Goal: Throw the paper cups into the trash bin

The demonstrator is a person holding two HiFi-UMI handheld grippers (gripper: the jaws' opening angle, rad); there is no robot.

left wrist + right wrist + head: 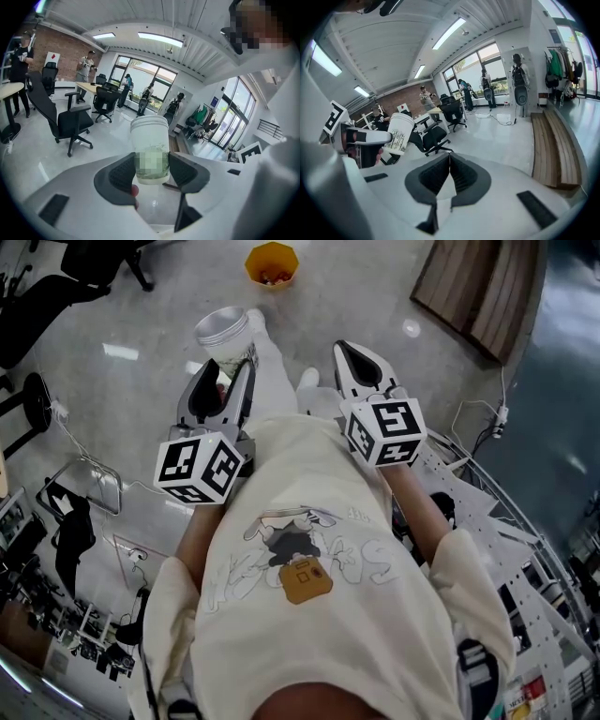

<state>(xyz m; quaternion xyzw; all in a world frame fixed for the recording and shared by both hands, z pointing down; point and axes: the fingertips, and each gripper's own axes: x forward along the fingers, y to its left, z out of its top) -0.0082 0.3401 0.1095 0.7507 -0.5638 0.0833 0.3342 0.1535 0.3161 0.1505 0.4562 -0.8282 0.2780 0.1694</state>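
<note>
A white paper cup point(225, 332) with a printed pattern is held upright in my left gripper point(230, 371), in front of my chest. In the left gripper view the cup point(150, 147) sits between the two dark pads point(123, 172), and the left gripper point(151, 172) is shut on its lower half. My right gripper point(354, 357) is level with it on the right; its jaws point(449, 164) are pressed together with nothing between them. The right gripper view also shows the cup point(399, 133) off to the left. An orange bin point(272, 263) stands on the floor ahead, with something reddish inside.
A wooden bench point(483, 287) lies at the far right on the glossy floor. Black office chairs point(65, 119) and desks stand around the room, and people stand in the distance. Cables point(84, 465) and metal racks point(525, 559) flank my feet.
</note>
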